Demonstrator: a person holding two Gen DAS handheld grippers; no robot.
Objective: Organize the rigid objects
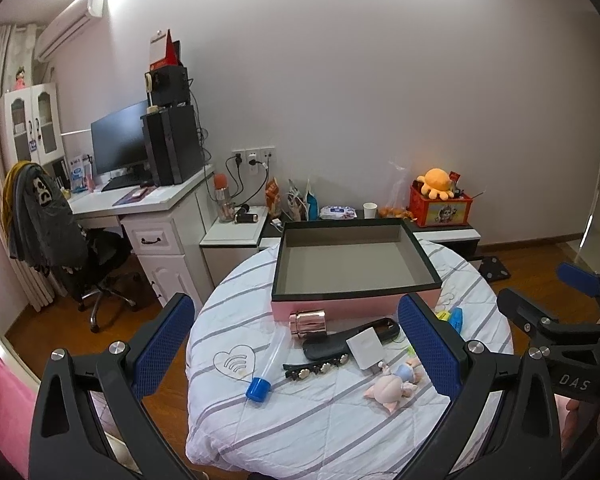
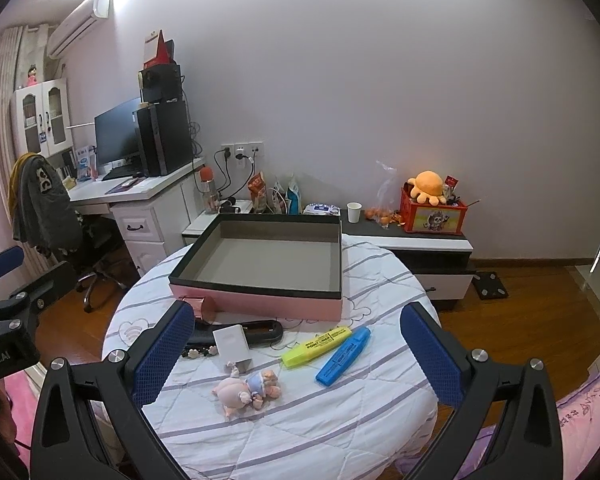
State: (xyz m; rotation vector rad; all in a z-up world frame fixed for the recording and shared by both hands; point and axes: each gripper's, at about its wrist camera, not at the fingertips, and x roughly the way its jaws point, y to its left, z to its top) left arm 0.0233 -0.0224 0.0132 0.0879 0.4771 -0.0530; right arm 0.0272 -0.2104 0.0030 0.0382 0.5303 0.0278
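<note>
A round worktop (image 2: 340,420) under a white striped cloth carries an open box (image 2: 268,258) with pink walls, a black rim and a bare grey inside, set toward the far side. In front of the box lie the loose things. A shiny rose-coloured cup (image 1: 307,322) on its side touches the box's near wall. Just beside it a black case (image 1: 350,339) lies flat, with a white adapter (image 1: 366,347) partly on top of it. A black clip (image 1: 315,369) with pale beads sits nearer the edge, and a clear tube (image 1: 268,364) with a blue cap lies to its left, close to a heart stitched in the cloth. A small pink doll (image 2: 247,391) lies on its side in the foreground. To its right a yellow marker (image 2: 314,346) and a blue marker (image 2: 343,356) lie side by side, near each other but apart. The left hand-held gripper (image 1: 300,350) hovers above the near edge with its blue pads wide apart, clamped on nothing. The right hand-held gripper (image 2: 296,354) hangs likewise, spread wide, nothing between its pads.
</note>
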